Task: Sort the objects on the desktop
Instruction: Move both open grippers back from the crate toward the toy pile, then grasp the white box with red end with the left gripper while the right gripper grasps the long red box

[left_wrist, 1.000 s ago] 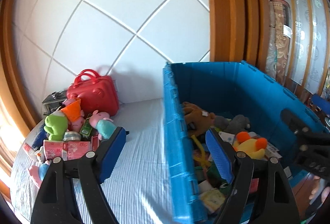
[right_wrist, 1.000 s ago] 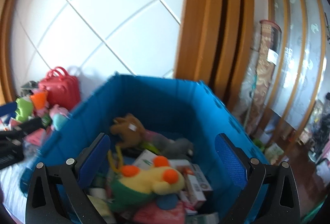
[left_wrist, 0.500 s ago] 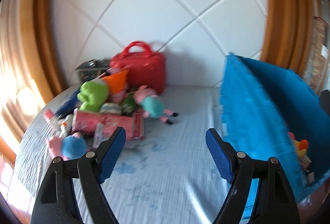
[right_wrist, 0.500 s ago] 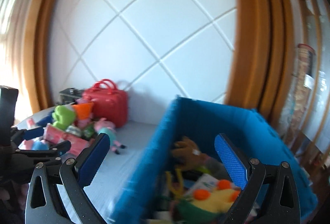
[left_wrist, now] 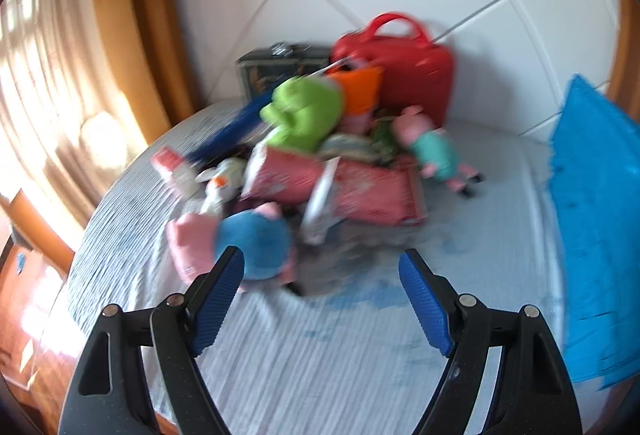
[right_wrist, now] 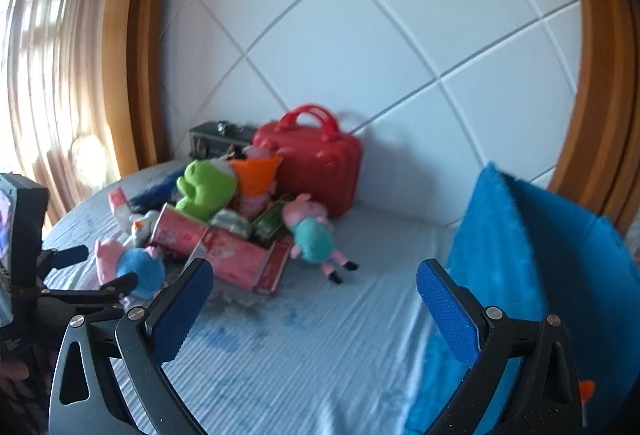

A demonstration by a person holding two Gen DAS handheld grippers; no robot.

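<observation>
- On the bed's left half, in your left wrist view, the pile of toys sits toward the headboard corner. Your left gripper (left_wrist: 320, 299) has its jaws spread wide with nothing between them.
- The blue-bodied pig plush (left_wrist: 248, 243) lies nearest, just beyond the left finger (left_wrist: 218, 299). Behind it are the pink carton (left_wrist: 360, 191), the green frog plush (left_wrist: 304, 111) and the red case (left_wrist: 400, 63) against the headboard.
- This view is smeared, so outlines are soft. I judge that closing now could catch the striped sheet (left_wrist: 320, 375) or only graze the plush.
- The blue bin (left_wrist: 596, 215) stands at the bed's right edge, well apart from the pile.

- Over the bed's middle, in your right wrist view, your right gripper (right_wrist: 312, 299) is likewise wide apart and empty, above bare sheet.
- The teal-bodied pig plush (right_wrist: 314, 235) lies just beside the carton's right end, between the pile and the bin.
- Your left gripper shows at this view's left edge, close to the blue-bodied plush. If both grippers go for the pile together, they could collide or knock the loosely stacked toys off the carton.
- The bin's near wall leans close to your right finger (right_wrist: 448, 311); a sideways swing could strike it.
</observation>
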